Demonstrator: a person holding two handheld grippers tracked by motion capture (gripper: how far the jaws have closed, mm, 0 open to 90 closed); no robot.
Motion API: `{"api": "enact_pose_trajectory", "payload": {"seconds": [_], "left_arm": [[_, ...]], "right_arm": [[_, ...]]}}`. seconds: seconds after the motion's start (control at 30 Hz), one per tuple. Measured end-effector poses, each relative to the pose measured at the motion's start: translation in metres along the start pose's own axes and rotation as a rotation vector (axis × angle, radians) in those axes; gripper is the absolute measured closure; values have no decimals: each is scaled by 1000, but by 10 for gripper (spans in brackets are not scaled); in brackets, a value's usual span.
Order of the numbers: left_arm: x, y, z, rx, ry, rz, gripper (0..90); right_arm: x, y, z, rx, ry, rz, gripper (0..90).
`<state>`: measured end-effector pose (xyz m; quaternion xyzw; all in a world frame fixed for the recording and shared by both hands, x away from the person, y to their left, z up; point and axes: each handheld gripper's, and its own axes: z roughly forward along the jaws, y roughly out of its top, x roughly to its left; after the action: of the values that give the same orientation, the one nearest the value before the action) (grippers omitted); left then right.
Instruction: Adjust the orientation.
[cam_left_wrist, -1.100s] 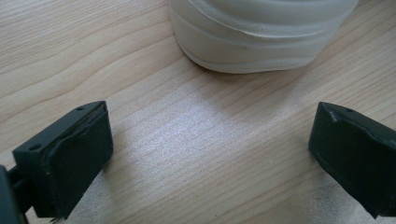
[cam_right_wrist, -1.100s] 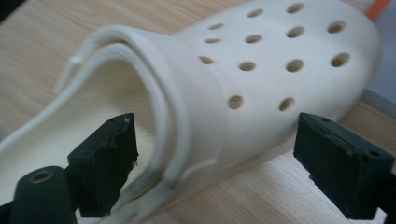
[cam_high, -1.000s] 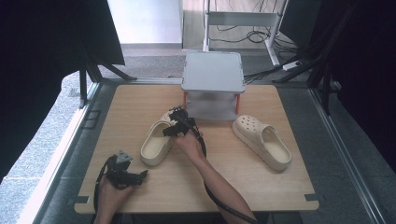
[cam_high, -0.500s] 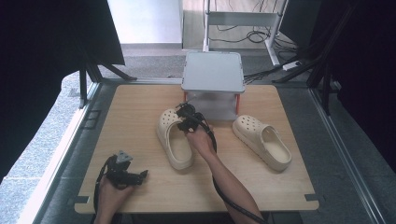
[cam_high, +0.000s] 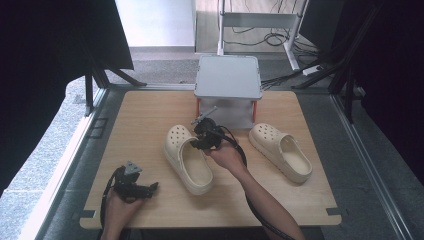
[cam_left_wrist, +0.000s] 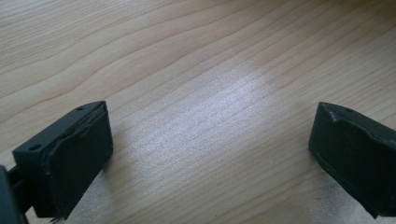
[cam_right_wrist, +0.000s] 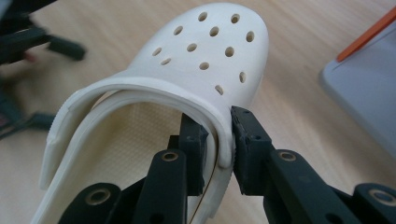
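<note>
Wooden table, grey stand at far edge. Two cream clogs: right clog lies free, left clog mid-table. Right gripper pinches left clog's side wall. Left gripper spread, over bare wood near front-left corner.

Two clogs, one stand, two grippers

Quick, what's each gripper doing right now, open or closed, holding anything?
Left gripper: open, holding nothing, over bare table.
Right gripper: closed on the side wall and strap of the cream clog.
</note>
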<state>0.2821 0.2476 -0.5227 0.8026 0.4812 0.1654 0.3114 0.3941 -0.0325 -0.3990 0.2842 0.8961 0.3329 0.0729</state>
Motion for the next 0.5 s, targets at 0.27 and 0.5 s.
{"api": "enact_pose_trajectory", "payload": {"seconds": [0.27, 0.5], "left_arm": [[0, 0, 0, 1, -2, -2, 0], [0, 0, 0, 3, -3, -2, 0]], "right_arm": [[19, -32, -28, -18, 67, -58, 755], [32, -70, -38, -19, 89, -118, 755]]}}
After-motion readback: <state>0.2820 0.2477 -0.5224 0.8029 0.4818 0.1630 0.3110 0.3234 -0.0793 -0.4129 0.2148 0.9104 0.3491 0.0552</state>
